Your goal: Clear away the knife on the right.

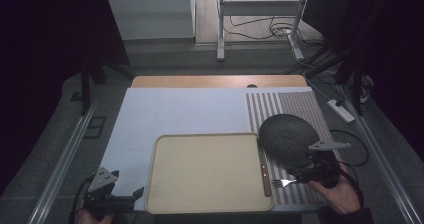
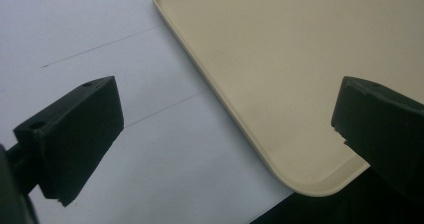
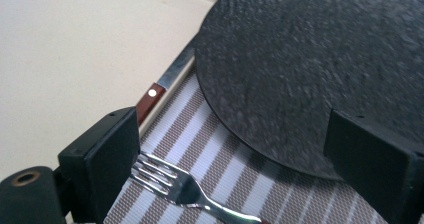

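A beige tray [image 1: 207, 171] lies at the table's front centre. Along its right edge rests a knife [image 1: 265, 171] with a brown handle. To the right, a dark round plate [image 1: 289, 139] sits on a striped placemat [image 1: 295, 106], and a fork [image 1: 282, 183] lies in front of it. My right gripper [image 1: 302, 173] is open just above the mat, the fork [image 3: 185, 189] lying by its left jaw and the plate [image 3: 310, 69] ahead. My left gripper [image 1: 136, 199] is open at the tray's near left corner [image 2: 320, 184], straddling it without touching.
A white sheet [image 1: 175, 114] covers the table left of the mat, and a wooden table edge [image 1: 200, 80] shows at the back. Beyond the table stand metal stand legs [image 1: 220, 29] with cables. A power strip [image 1: 341, 110] lies on the floor at right.
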A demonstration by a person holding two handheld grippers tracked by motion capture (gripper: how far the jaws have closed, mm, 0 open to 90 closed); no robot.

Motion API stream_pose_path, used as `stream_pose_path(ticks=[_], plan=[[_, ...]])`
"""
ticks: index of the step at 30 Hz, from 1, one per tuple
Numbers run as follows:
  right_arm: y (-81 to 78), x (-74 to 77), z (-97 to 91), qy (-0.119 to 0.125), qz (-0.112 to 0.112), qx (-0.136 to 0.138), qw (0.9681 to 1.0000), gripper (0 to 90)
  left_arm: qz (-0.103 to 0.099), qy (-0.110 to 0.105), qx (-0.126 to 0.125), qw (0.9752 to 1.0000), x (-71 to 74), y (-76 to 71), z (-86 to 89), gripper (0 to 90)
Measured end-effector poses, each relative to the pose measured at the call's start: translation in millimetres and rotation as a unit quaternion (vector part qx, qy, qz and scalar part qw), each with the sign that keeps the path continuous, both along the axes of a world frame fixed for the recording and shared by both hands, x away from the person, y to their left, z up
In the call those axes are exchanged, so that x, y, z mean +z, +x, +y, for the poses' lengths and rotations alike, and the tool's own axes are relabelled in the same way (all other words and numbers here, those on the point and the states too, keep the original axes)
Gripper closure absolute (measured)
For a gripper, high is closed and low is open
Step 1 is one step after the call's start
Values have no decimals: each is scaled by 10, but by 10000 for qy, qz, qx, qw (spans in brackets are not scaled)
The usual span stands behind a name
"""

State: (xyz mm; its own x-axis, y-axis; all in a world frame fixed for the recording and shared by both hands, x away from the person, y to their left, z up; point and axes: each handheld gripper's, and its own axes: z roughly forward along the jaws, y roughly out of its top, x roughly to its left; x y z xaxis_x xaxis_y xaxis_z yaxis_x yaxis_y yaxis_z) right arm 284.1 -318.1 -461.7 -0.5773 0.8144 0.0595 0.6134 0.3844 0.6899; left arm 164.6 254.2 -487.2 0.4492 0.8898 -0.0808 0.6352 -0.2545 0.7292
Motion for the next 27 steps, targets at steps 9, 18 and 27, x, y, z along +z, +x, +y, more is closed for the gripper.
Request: stream_pose_path(ticks=[9, 18, 27], plan=[[-116, -25, -173, 53, -34, -211, 9998, 76, 5, 29, -14, 10000, 1, 0, -6, 3], [-226, -76, -331, 93, -43, -509, 9987, 70, -2, 39, -28, 10000, -1, -2, -8, 3], [-249, -87, -381, 187, -49, -584, 9981, 66, 4, 43, -40, 10000, 0, 9, -17, 3]])
